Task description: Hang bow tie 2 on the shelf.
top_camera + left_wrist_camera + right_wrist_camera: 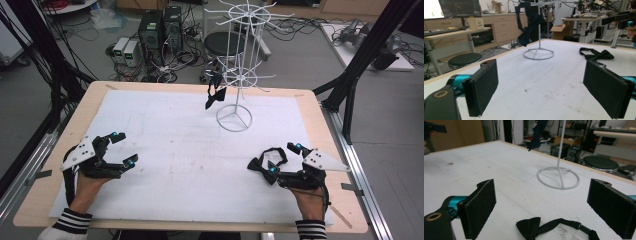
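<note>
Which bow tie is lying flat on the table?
The black bow tie between the right tongs. The other bow tie hangs from the white wire stand at the back.

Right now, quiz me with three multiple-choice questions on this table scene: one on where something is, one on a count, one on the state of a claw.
1. Where does the loose bow tie lie?
A. on the white mat, between the right claw's jaws
B. under the left claw
C. on the floor

2. How many bow ties are there, counting the hanging bow tie on the wire rack?
A. one
B. two
C. four

3. How is the left claw?
A. shut on a tie
B. open, holding nothing
C. clamped on the rack

Answers: 1 A, the right gripper view shows it between the jaws; 2 B, one lies flat and one hangs; 3 B, its jaws stand wide apart over bare mat.
</note>
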`<action>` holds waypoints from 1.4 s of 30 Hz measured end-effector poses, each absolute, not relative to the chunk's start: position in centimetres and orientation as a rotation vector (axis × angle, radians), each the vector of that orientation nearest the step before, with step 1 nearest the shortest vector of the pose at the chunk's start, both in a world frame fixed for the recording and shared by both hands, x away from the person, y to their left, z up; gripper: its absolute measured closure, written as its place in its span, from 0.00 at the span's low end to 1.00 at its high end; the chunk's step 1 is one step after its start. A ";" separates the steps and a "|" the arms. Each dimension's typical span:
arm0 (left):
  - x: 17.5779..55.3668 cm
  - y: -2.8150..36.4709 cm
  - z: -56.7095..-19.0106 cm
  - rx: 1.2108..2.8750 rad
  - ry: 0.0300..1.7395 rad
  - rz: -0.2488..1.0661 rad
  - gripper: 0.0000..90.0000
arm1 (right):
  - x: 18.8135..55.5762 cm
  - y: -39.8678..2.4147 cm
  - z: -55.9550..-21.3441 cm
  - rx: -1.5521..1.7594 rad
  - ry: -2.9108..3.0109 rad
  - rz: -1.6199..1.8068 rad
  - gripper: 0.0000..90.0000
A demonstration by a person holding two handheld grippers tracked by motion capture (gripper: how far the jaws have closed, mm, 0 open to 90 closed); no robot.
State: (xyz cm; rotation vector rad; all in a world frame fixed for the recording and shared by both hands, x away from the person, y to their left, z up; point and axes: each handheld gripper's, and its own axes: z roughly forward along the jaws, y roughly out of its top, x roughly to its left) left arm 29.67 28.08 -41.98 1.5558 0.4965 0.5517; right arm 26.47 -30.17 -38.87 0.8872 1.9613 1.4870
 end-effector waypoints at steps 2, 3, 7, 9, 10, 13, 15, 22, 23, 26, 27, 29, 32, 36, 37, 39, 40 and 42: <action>29.6 28.2 -42.3 1.554 0.510 0.558 0.15 | 26.9 -30.1 -38.4 0.890 2.003 1.473 0.09; 29.6 28.3 -42.4 1.553 0.517 0.561 0.15 | 27.0 -30.1 -38.2 0.895 2.025 1.466 0.08; 29.5 28.6 -42.8 1.552 0.534 0.584 0.15 | 27.7 -30.0 -37.5 0.896 2.096 1.462 0.08; 29.4 28.7 -43.0 1.545 0.543 0.590 0.15 | 28.1 -29.8 -37.4 0.884 2.136 1.439 0.08; 29.4 28.8 -43.1 1.541 0.546 0.592 0.15 | 28.2 -29.7 -37.3 0.893 2.165 1.421 0.08; 29.2 29.0 -43.5 1.522 0.569 0.616 0.15 | 28.7 -29.3 -37.3 0.877 2.246 1.370 0.09; 29.2 29.0 -43.7 1.519 0.576 0.616 0.15 | 29.0 -29.1 -37.3 0.865 2.296 1.326 0.09; 29.0 29.2 -44.5 1.515 0.606 0.635 0.15 | 29.9 -28.6 -37.7 0.880 2.429 1.233 0.09; 29.0 29.2 -44.6 1.512 0.611 0.636 0.15 | 30.0 -28.6 -37.7 0.883 2.444 1.223 0.09; 29.0 29.2 -44.8 1.507 0.615 0.641 0.15 | 30.3 -28.6 -37.5 0.876 2.486 1.164 0.09; 29.0 29.2 -44.9 1.507 0.620 0.644 0.15 | 30.4 -28.5 -37.4 0.876 2.500 1.145 0.09; 28.9 29.2 -45.0 1.506 0.617 0.643 0.15 | 30.6 -28.4 -37.3 0.873 2.517 1.117 0.09; 28.9 29.1 -45.2 1.507 0.621 0.649 0.15 | 31.0 -28.2 -37.2 0.874 2.554 1.066 0.09; 28.7 29.2 -45.3 1.493 0.620 0.655 0.15 | 31.4 -28.0 -37.1 0.847 2.624 1.008 0.21; 28.7 29.1 -45.3 1.492 0.623 0.651 0.15 | 31.5 -27.9 -37.2 0.847 2.633 0.987 0.21; 28.7 29.1 -45.3 1.491 0.619 0.654 0.15 | 31.8 -27.7 -37.3 0.849 2.659 0.953 0.21; 28.7 29.2 -45.3 1.489 0.617 0.658 0.15 | 31.9 -27.6 -37.3 0.848 2.668 0.939 0.21; 28.6 29.2 -45.4 1.485 0.614 0.661 0.15 | 32.1 -27.3 -37.4 0.850 2.683 0.924 0.21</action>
